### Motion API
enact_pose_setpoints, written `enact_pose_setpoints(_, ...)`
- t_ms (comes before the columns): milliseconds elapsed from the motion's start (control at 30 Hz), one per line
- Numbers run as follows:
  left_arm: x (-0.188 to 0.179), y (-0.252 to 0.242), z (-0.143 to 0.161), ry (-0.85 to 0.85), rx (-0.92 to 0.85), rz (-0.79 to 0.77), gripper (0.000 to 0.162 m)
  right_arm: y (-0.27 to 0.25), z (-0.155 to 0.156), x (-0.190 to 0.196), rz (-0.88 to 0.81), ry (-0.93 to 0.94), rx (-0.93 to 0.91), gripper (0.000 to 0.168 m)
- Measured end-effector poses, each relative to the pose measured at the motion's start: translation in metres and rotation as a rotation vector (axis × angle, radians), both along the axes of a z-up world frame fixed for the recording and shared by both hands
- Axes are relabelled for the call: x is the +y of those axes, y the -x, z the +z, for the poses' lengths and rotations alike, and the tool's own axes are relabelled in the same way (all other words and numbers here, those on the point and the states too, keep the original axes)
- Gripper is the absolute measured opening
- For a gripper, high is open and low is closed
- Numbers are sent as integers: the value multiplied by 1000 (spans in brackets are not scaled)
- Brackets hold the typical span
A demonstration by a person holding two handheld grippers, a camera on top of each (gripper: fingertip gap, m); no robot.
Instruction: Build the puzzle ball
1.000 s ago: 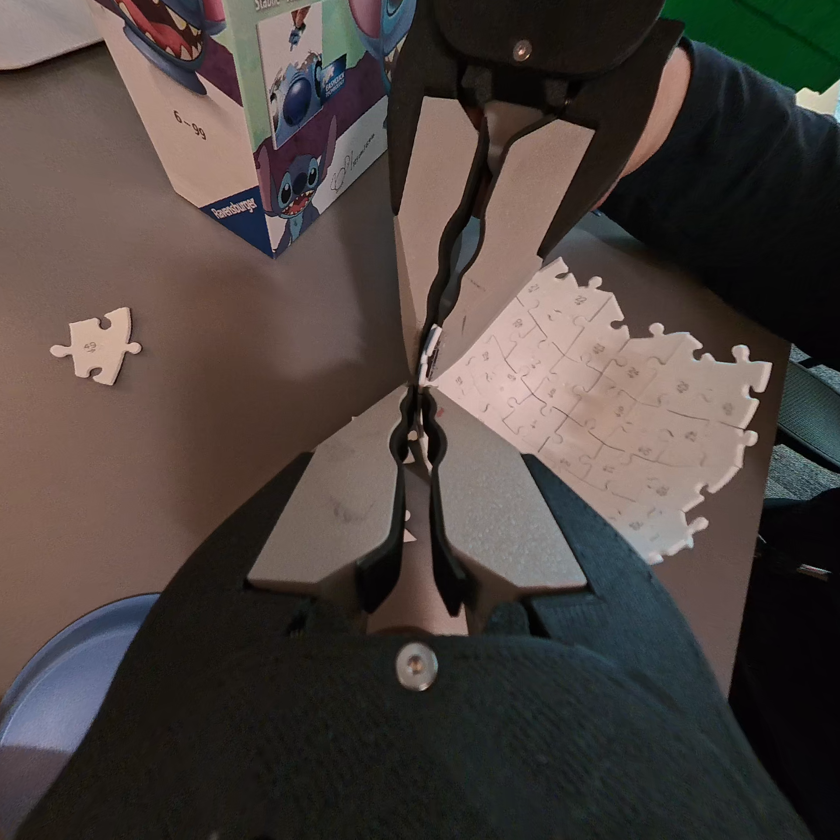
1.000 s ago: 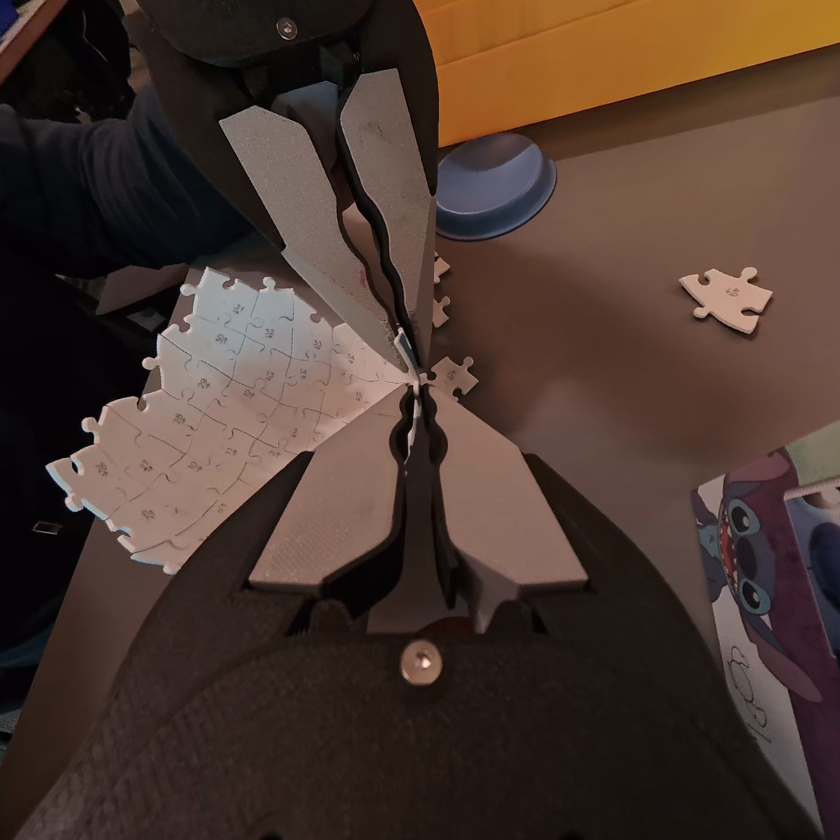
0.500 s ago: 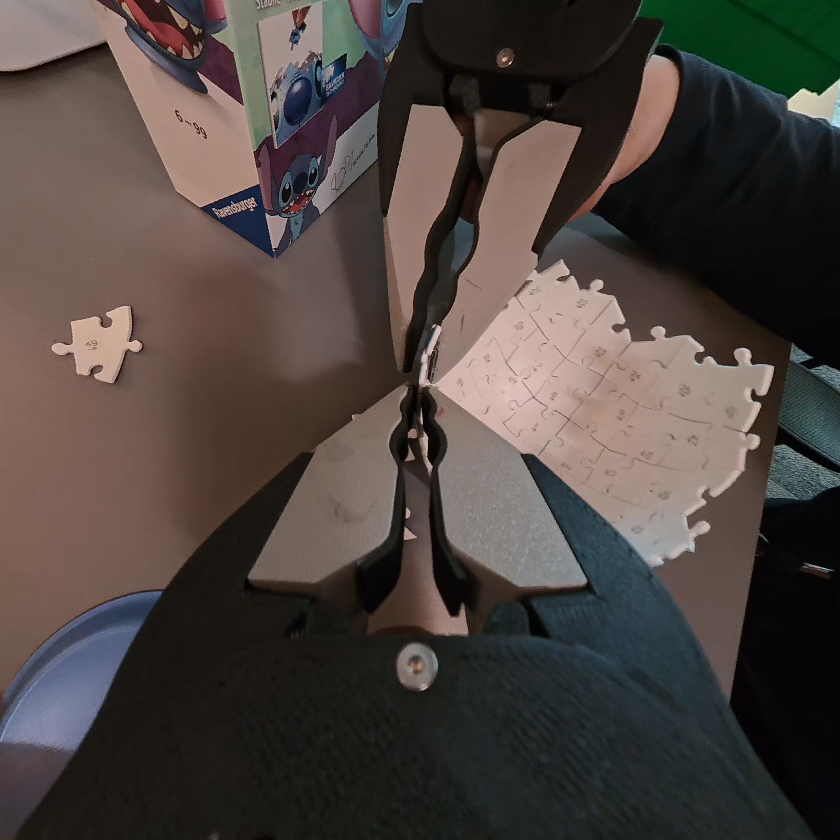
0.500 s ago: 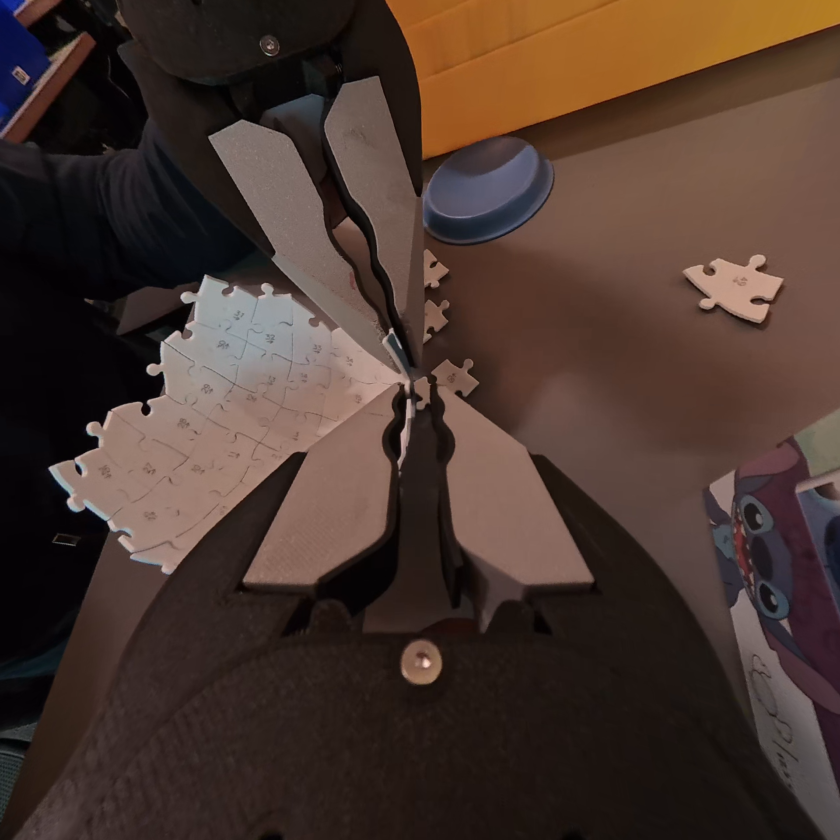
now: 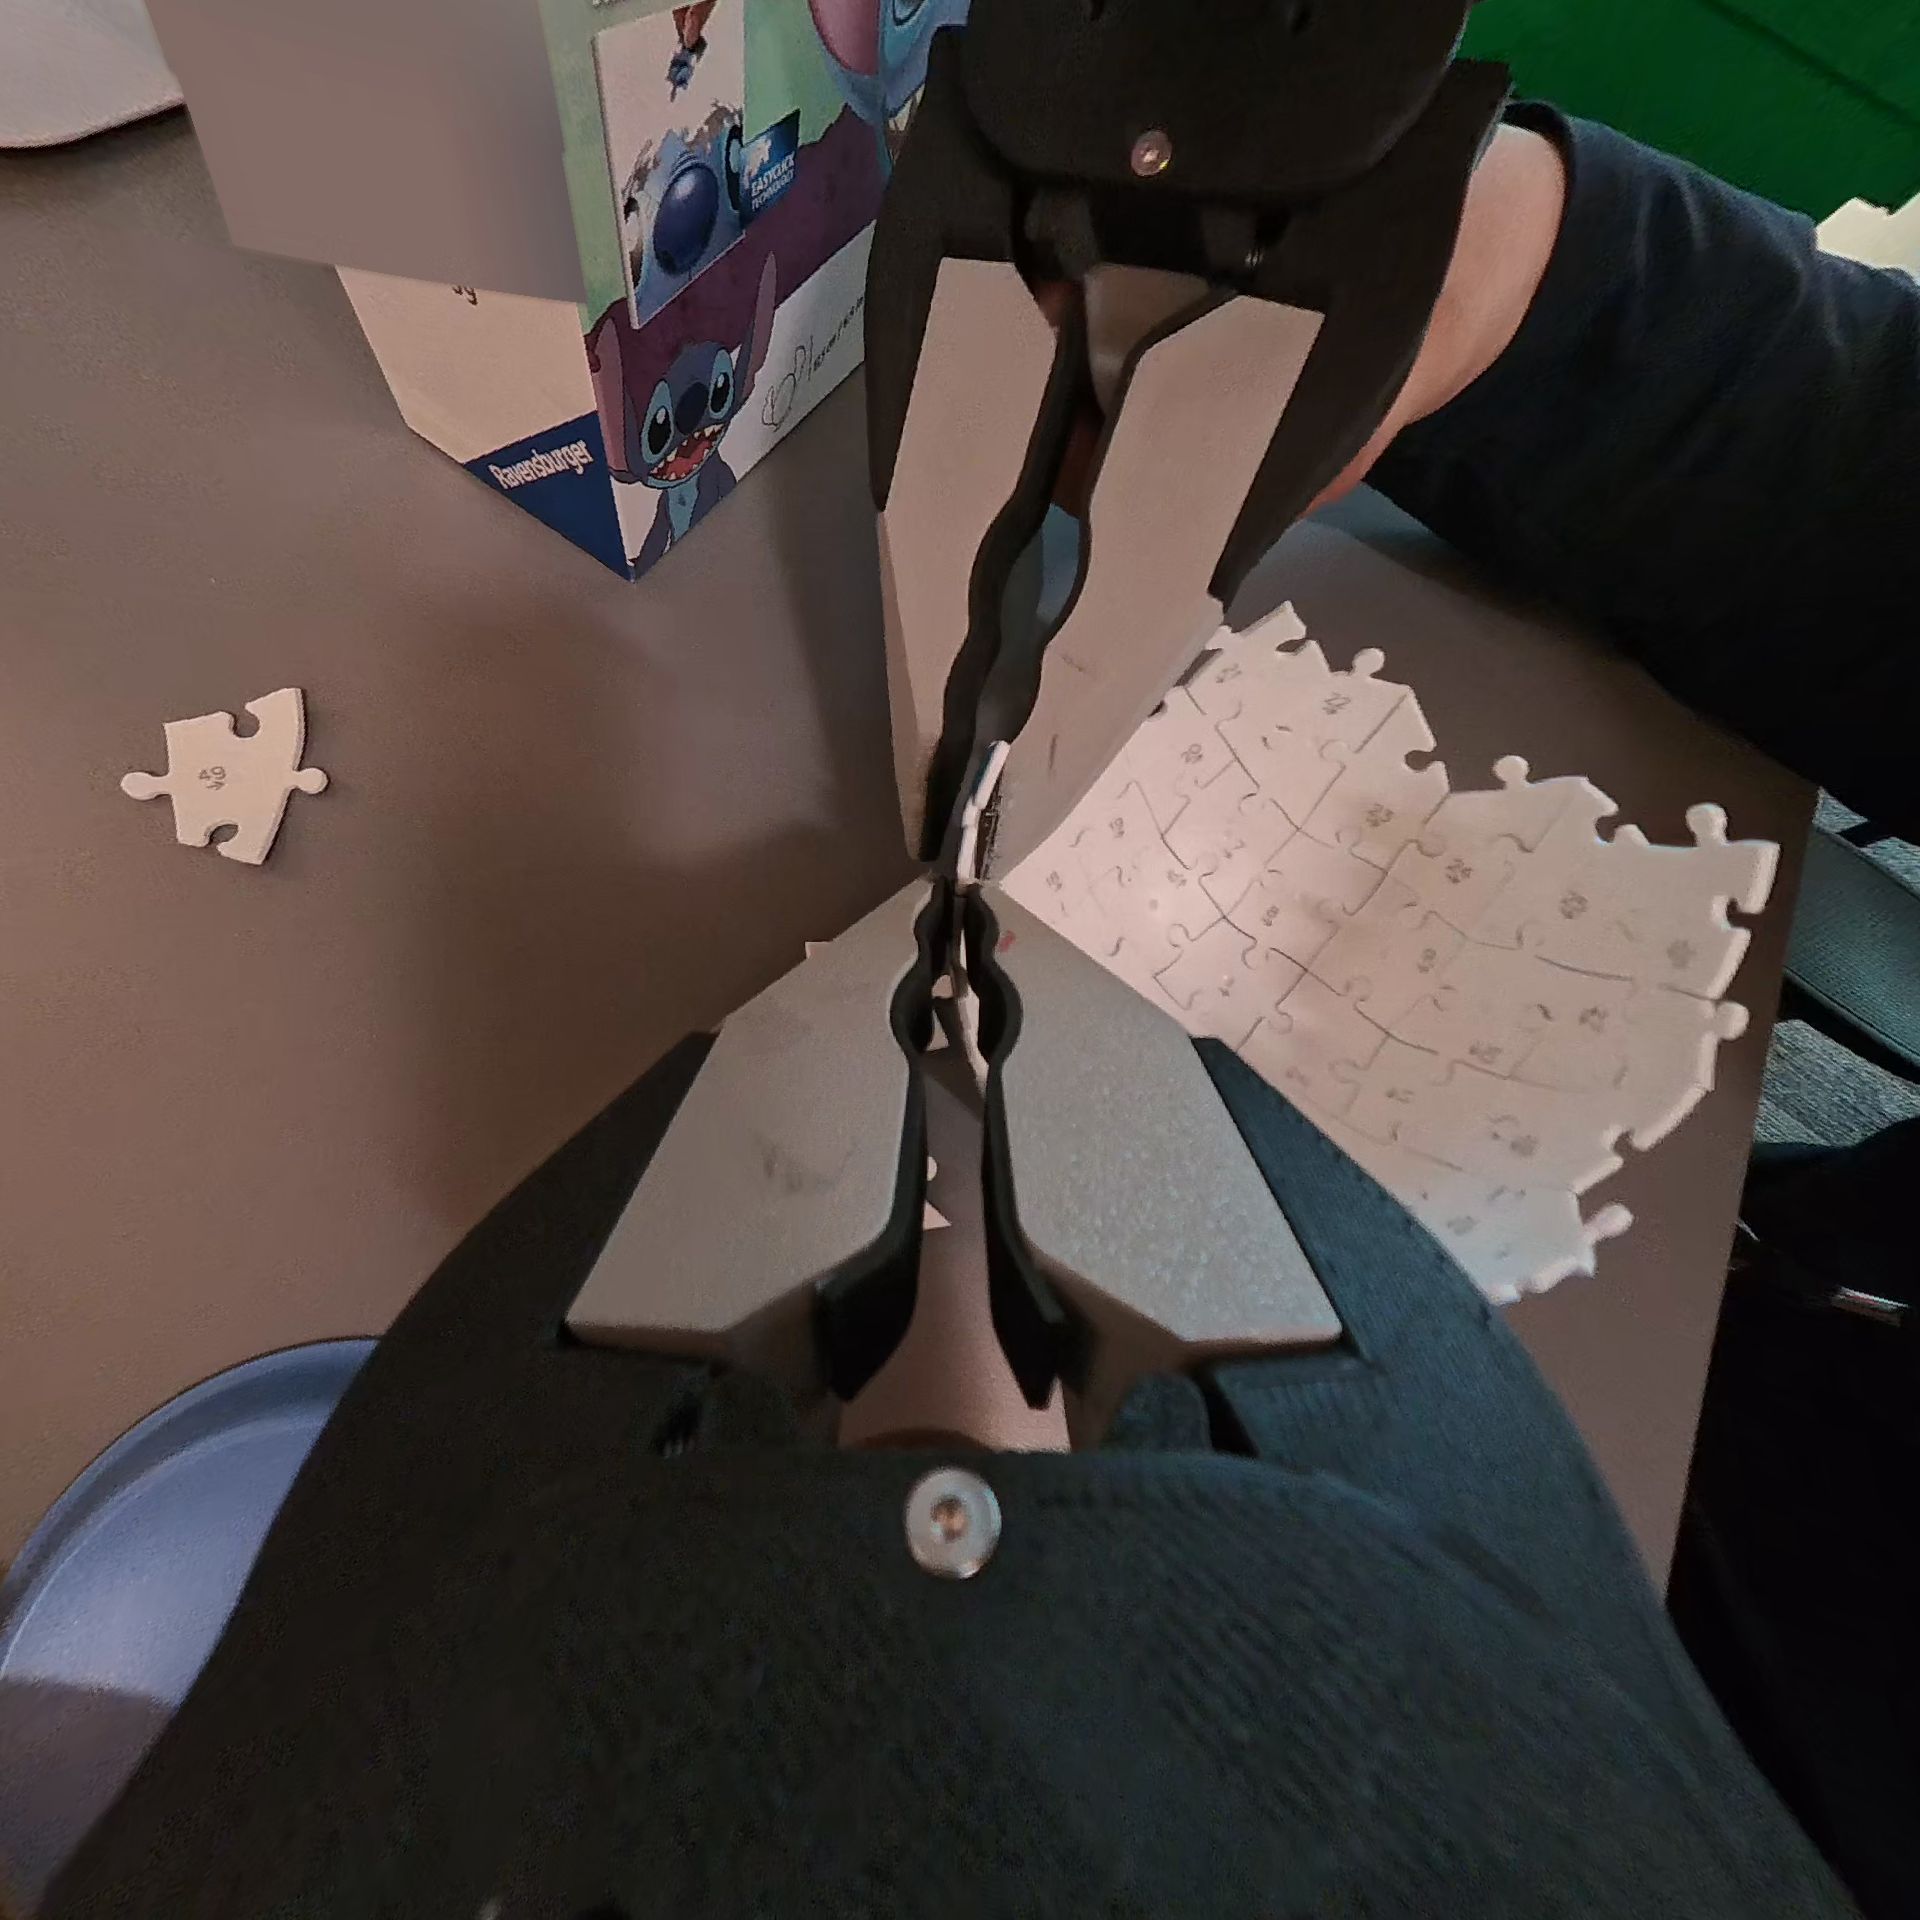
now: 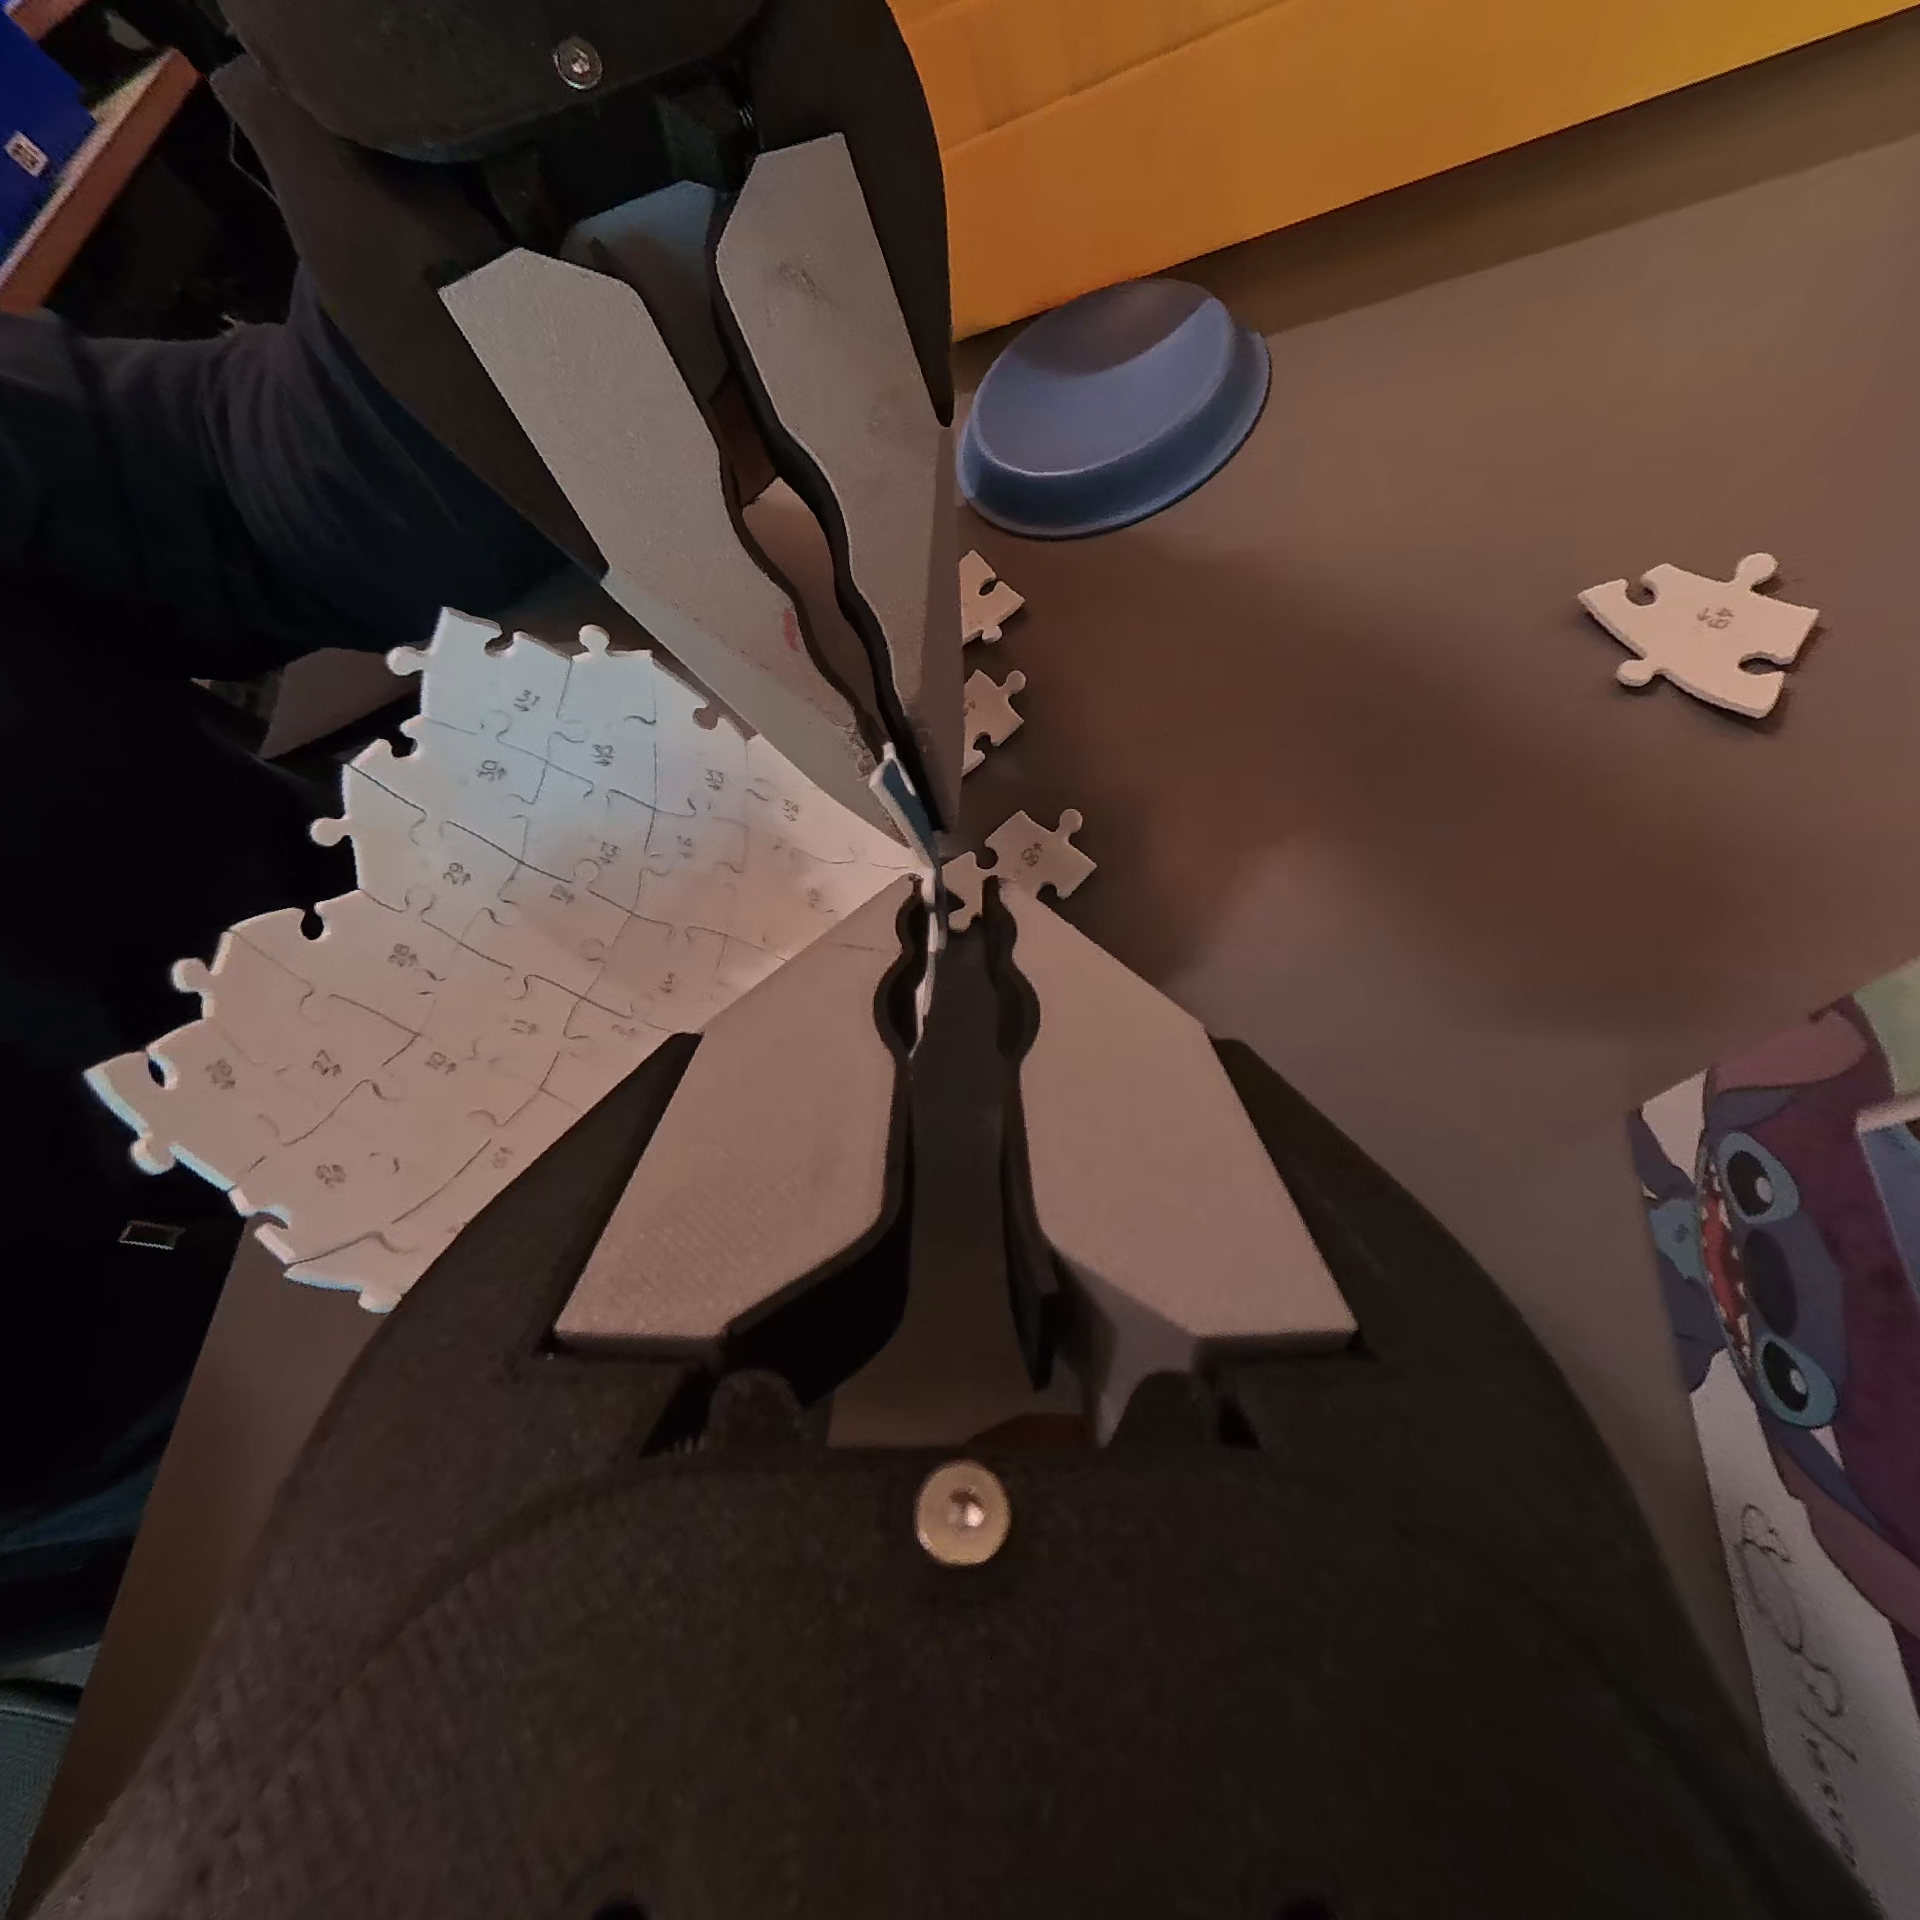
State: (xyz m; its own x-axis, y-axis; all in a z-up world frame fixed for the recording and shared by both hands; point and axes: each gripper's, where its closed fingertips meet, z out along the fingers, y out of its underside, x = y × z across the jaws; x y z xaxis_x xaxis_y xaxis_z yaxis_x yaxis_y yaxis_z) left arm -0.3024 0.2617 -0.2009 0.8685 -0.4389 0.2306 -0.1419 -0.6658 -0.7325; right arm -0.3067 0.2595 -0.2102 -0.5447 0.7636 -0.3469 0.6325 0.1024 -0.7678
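The assembled white puzzle section (image 5: 1403, 935) curves like a bowl, numbered backs up, over the table's edge; it also shows in the right wrist view (image 6: 499, 935). My left gripper (image 5: 956, 904) is shut on its rim, and a thin white edge shows between the fingers. My right gripper (image 6: 951, 904) is shut on a single puzzle piece (image 5: 982, 800) and meets the left gripper tip to tip at that rim. In the right wrist view the left gripper (image 6: 914, 821) comes down from the top.
One loose piece (image 5: 223, 774) lies on the brown table (image 5: 416, 987), also in the right wrist view (image 6: 1704, 644). Three more loose pieces (image 6: 1039, 852) lie by the tips. A blue bowl (image 6: 1122, 416) and the puzzle box (image 5: 675, 312) stand nearby. A sleeved arm (image 5: 1714, 416) is behind. Less than 4 cm separates the two grippers' tips.
Both grippers stay shut and tip to tip. The right gripper has tilted and shifted slightly against the section's rim. The loose pieces have not moved.
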Motion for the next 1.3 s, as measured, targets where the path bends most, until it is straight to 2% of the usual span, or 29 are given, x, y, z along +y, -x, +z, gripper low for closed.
enact_pose_setpoints(1100,-1,0,-1,8,-17,4,0,0,4,-3,21,-4,10,9)
enact_pose_setpoints(1300,-1,0,-1,7,-10,2,0,0,3,-4,27,-17,10,1)
